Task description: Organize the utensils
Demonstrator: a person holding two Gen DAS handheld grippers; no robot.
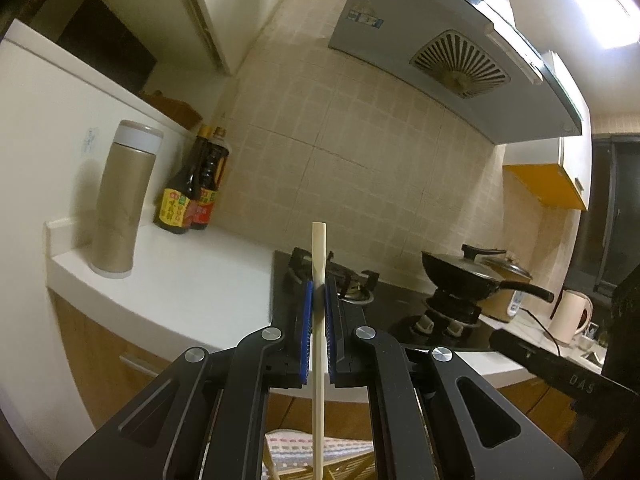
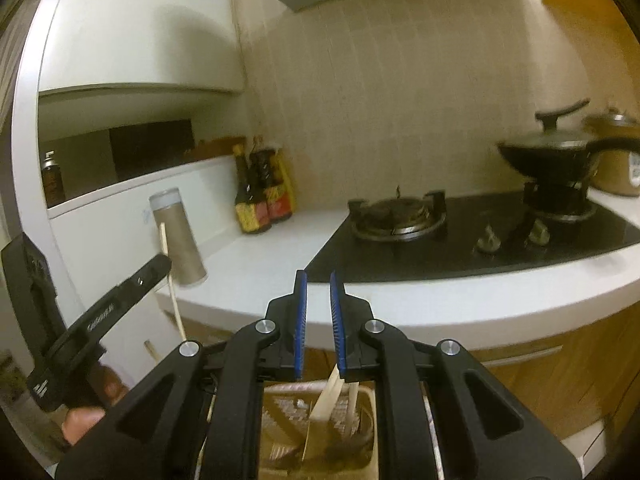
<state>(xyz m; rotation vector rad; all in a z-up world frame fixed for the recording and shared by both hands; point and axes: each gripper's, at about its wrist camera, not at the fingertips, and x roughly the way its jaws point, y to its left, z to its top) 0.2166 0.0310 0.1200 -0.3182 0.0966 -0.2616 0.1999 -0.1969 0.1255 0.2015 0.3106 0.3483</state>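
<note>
Gripping an upright chopstick (image 1: pixel 319 300), left gripper (image 1: pixel 319 292) past the counter edge (image 1: pixel 168 320); right gripper (image 2: pixel 318 280) jaws parted, empty.

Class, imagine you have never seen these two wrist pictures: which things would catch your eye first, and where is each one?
First, the pale chopstick standing upright, clamped between the blue pads of the left gripper in front of the stove. Next, the right gripper, its jaws slightly apart and holding nothing, poised above a utensil holder with pale sticks in it. Behind, a lidded black pan sits on the far burner.
</note>
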